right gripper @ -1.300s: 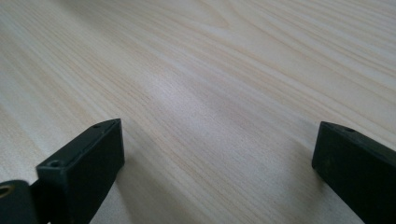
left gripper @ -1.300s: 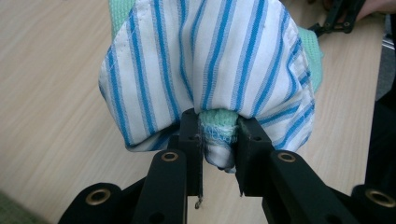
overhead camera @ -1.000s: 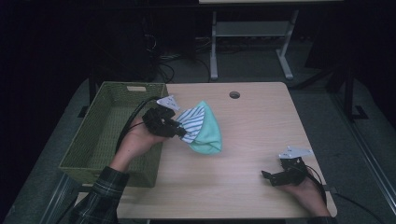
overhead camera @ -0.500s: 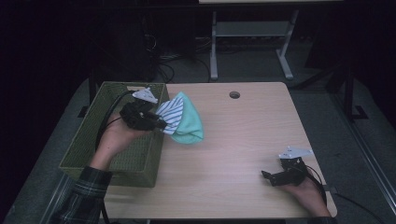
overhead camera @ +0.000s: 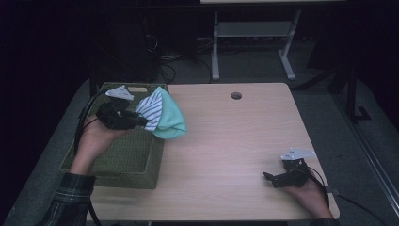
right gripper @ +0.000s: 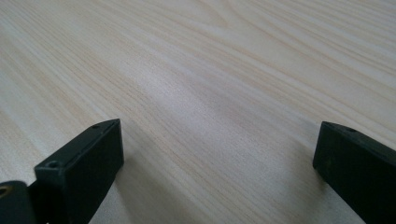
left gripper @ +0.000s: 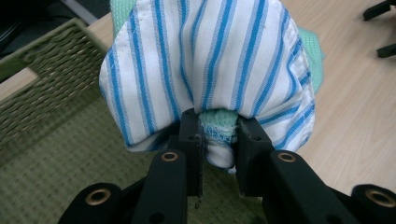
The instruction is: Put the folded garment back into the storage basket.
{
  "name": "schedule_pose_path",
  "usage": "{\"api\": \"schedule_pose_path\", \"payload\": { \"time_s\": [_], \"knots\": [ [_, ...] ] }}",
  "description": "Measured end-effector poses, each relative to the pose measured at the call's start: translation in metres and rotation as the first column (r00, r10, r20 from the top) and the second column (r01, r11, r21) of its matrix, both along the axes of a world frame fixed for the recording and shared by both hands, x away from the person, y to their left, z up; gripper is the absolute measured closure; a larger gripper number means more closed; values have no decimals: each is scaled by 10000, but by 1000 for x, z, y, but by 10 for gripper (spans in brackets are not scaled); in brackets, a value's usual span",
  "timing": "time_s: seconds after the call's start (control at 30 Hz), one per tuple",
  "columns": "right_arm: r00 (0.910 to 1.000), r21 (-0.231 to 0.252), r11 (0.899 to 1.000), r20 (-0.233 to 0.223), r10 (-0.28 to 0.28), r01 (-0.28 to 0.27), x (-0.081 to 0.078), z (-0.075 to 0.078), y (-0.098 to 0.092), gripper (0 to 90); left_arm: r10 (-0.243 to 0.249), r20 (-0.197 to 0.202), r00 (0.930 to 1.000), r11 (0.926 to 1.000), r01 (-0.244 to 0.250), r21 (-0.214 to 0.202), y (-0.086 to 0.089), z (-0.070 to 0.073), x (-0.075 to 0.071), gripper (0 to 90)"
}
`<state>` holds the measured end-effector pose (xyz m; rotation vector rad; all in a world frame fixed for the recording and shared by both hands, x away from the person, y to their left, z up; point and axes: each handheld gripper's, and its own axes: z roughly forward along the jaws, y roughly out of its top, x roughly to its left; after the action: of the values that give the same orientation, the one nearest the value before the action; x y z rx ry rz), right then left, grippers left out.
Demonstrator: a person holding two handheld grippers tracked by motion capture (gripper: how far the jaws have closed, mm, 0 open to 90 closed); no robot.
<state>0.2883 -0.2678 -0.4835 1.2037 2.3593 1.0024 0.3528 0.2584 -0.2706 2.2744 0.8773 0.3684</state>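
Our left tool (left gripper: 218, 140) has its two black jaws squeezed tight on a bunch of cloth (left gripper: 205, 65). The cloth is white with blue stripes on one side and plain green on the other. From the left tool view we can see the green edge pinched right between the jaws, with tiny stitches along the hem. The striped part puffs out above them like a bag.

From the high view, the left tool (overhead camera: 141, 121) is held up in the air over the right edge of the green basket (overhead camera: 113, 155). The cloth (overhead camera: 164, 117) hangs from it, partly above the basket and partly above the surface (overhead camera: 226, 141). It does not touch the basket floor.

Our right tool (right gripper: 215, 158) has its jaws wide apart, with nothing between them. In the right tool view we see just light wood grain under the jaws. In the high view the right tool (overhead camera: 270, 179) rests low at the near right corner of the surface, well apart from the cloth and the basket.

The high view also shows us a small round hole (overhead camera: 236, 95) near the far edge of the surface, and a checked sleeve (overhead camera: 70, 197) on the left arm. The left tool view shows the woven weave of the basket (left gripper: 46, 93) up close.

We cannot read any words or labels on any of these things.
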Motion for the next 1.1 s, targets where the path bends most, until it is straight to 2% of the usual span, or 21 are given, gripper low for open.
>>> {"api": "schedule_pose_path", "payload": {
  "time_s": [0.3,0.6,0.7,0.87,1.1],
  "knots": [
    [10000,1,10000,-2,-1,1,0,0,0,15,634,-9,9980,9979,-634,-121,24,-1,-2,748],
    [10000,1,10000,0,-1,1,0,0,0,15,1314,-213,9911,9908,-1320,-304,43,-12,-1,748],
    [10000,2,10000,-1,4,-4,0,0,0,15,1635,-263,9862,9855,-1646,-424,50,-15,-2,748],
    [10000,-11,10000,1,26,-26,0,0,0,15,2103,-365,9770,9770,-2113,-282,60,-21,-2,748],
    [10000,-14,10000,-5,28,-28,0,0,0,15,2636,-562,9630,9635,-2657,-336,79,-31,-2,748]
  ]
}}
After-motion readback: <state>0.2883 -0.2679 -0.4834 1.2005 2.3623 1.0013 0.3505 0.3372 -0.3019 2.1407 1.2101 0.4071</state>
